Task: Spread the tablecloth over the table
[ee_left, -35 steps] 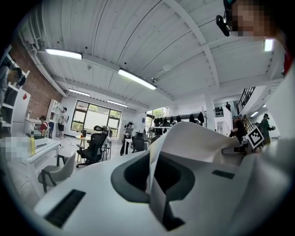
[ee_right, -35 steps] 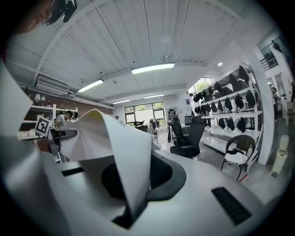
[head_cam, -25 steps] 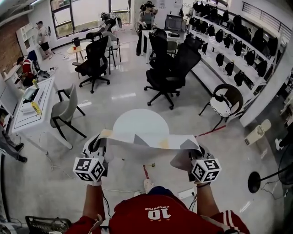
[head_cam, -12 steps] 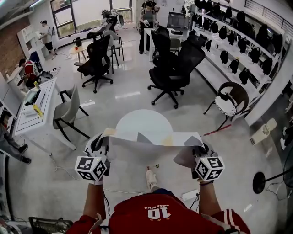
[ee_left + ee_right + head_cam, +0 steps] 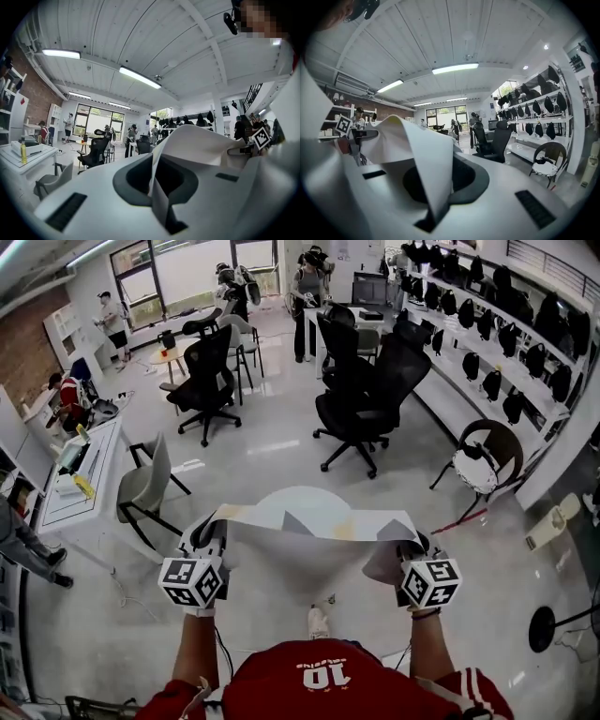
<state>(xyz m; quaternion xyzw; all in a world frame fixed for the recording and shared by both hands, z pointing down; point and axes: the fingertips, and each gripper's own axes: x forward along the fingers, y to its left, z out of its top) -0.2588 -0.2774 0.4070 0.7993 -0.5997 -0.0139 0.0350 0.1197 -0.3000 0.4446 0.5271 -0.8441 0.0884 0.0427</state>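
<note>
Tablecloth [image 5: 314, 532]: pale sheet with grey triangles and yellowish patches, held up in the air and stretched side to side between the two grippers, its middle sagging a little. Left gripper [image 5: 211, 532] has the cloth's 9 o'clock end, with its jaws pressed together on a fold of the fabric; the left gripper view shows the sheet rising straight out of the pinch. Right gripper [image 5: 410, 547] has the 3 o'clock end in the same way, jaws clamped on the cloth's edge, which stands up and curls over in the right gripper view. Both point roughly level, away from the person. The round white table [image 5: 291, 498] sits at 12 o'clock of the cloth. From the head view the cloth overlaps the table's near rim, but contact can't be confirmed. At 6 o'clock are the person's red shirt [image 5: 328, 685] and one shoe [image 5: 319, 621] on the glossy floor [image 5: 262, 451]. Past the table at 12 to 1 o'clock is a cluster of black office chairs [image 5: 366, 390], with one more black chair [image 5: 211, 381] at 11. A grey chair [image 5: 148, 488] and a white desk [image 5: 80, 486] are at 9 to 10 o'clock. Wall shelves [image 5: 497, 381] with dark bags are at 2 o'clock, and a round-backed chair [image 5: 486, 457] stands below them. Several people stand at the far end, near the windows [image 5: 192, 268].
</note>
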